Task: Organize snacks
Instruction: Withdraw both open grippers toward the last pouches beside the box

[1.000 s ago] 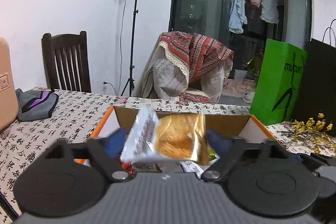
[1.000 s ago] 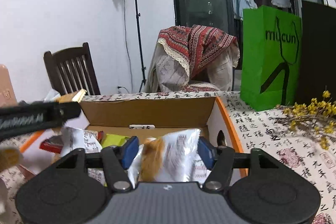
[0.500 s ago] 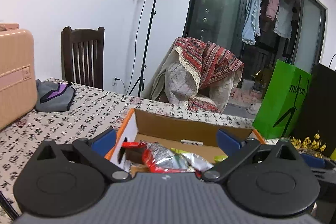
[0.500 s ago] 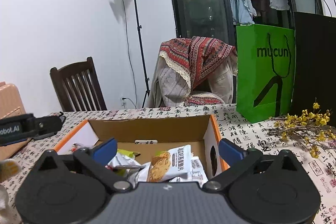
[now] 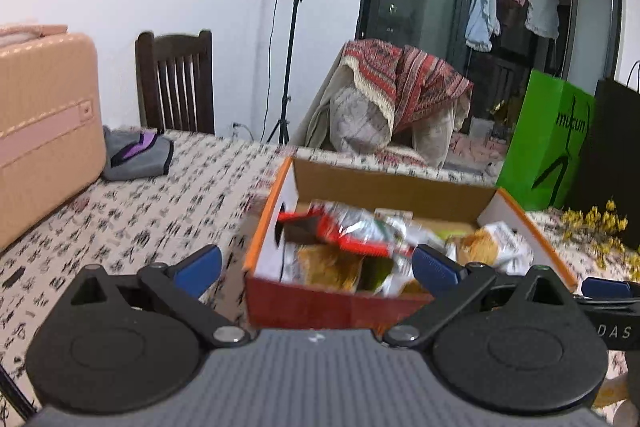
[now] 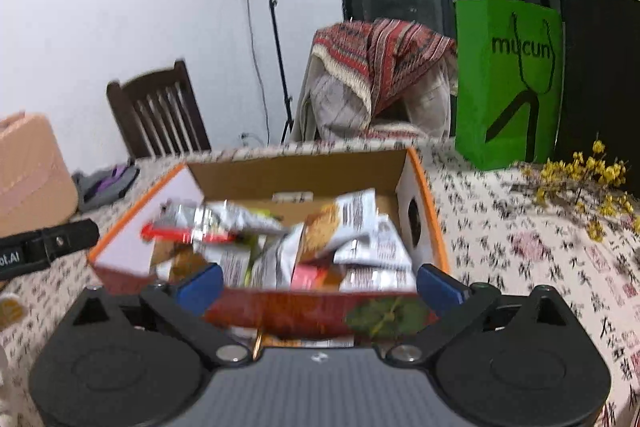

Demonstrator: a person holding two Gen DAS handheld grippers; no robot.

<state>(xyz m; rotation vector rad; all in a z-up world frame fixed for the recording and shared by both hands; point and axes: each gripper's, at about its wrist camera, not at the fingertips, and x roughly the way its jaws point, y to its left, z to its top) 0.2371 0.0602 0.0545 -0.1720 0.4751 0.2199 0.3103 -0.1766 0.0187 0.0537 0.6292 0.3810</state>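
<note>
An open cardboard box with orange rims [image 5: 267, 211] [image 6: 434, 223] stands on the patterned tablecloth, holding several snack packets [image 5: 356, 231] [image 6: 320, 239]. My left gripper [image 5: 316, 265] is open and empty, in front of the box's near wall. My right gripper [image 6: 320, 285] is open and empty, just before the box's red front wall [image 6: 304, 311]. The other gripper's body shows at the left edge of the right wrist view [image 6: 44, 247] and at the right edge of the left wrist view [image 5: 612, 307].
A pink suitcase [image 5: 44, 131] and a grey pouch [image 5: 136, 155] lie on the left. A green paper bag [image 6: 508, 79], a black bag [image 6: 600, 79] and yellow flowers [image 6: 588, 183] are on the right. A wooden chair [image 5: 176, 83] and a draped chair [image 6: 380, 79] stand behind the table.
Both grippers opened and dropped their cracker packets into the box a second ago. Since then both have drawn back and tilted down, so the box's front wall shows.
</note>
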